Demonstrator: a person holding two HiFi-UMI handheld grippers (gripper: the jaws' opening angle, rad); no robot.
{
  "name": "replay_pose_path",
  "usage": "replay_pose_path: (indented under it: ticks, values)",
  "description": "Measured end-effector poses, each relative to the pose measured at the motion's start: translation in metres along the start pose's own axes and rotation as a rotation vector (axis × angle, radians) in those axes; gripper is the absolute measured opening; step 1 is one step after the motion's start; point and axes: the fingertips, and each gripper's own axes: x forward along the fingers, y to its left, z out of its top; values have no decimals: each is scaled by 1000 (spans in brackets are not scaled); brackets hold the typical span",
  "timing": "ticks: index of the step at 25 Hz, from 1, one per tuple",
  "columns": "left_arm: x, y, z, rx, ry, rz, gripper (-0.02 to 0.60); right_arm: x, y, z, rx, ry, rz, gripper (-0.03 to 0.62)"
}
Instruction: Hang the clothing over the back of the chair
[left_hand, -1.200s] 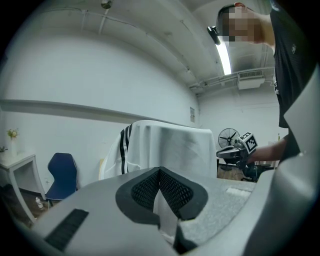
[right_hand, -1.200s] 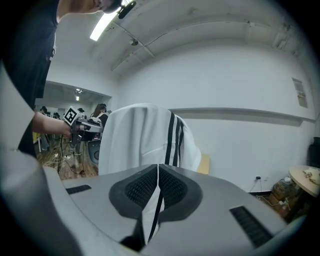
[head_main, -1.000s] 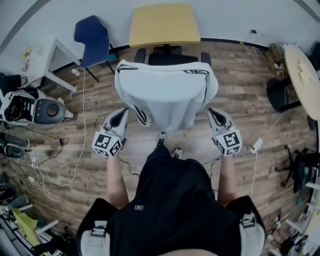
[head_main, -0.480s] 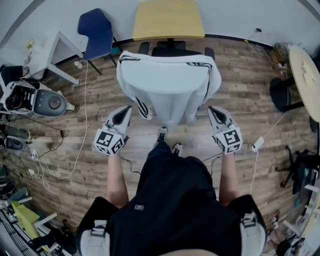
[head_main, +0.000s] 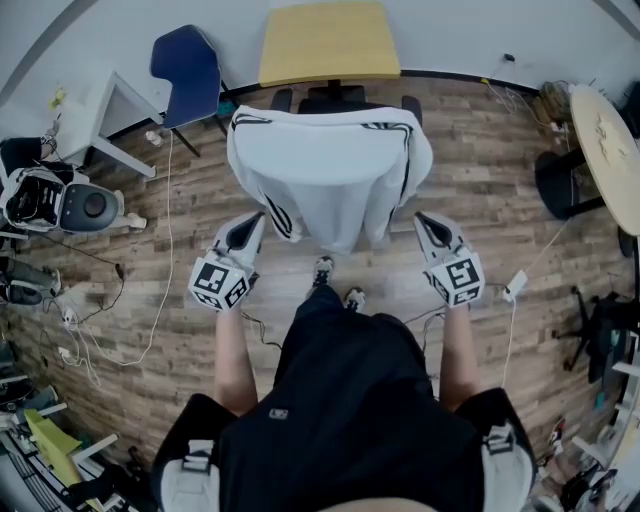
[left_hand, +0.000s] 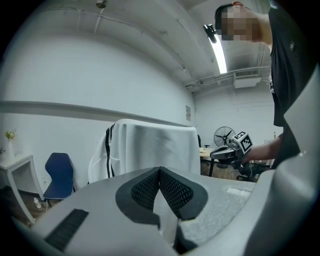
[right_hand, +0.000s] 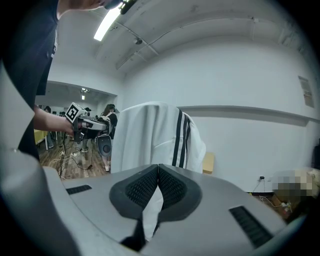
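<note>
A white jacket with black stripes (head_main: 330, 180) lies draped over the back of a black office chair (head_main: 340, 100) and covers it down to the seat. My left gripper (head_main: 252, 220) hovers by the jacket's lower left edge, next to a striped sleeve. The right gripper (head_main: 424, 222) is at the lower right edge. Both are shut, with nothing held that I can see. In the left gripper view the shut jaws (left_hand: 160, 172) face the jacket (left_hand: 150, 145) from a short way off. The right gripper view shows the same: jaws (right_hand: 158, 167) closed, jacket (right_hand: 150, 135) hanging free.
A yellow table (head_main: 328, 45) stands behind the chair against the wall. A blue chair (head_main: 185, 65) and a white side table (head_main: 100, 115) are at the back left. A round table (head_main: 605, 150) is on the right. Cables (head_main: 150, 300) trail over the wooden floor.
The head view has shifted a little. Both grippers stay shut at about the same places beside the jacket's lower edge.
</note>
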Motion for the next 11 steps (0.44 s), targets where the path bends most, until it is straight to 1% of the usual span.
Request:
replay_pose_path:
  ticks: [6, 11]
  values:
    - [-1, 0, 1, -2, -5, 7, 0, -9, -1, -1, 18, 26, -22, -3]
    - [3, -8, 8, 2, -16, 5, 0, -18, -9, 0, 17, -2, -32, -3]
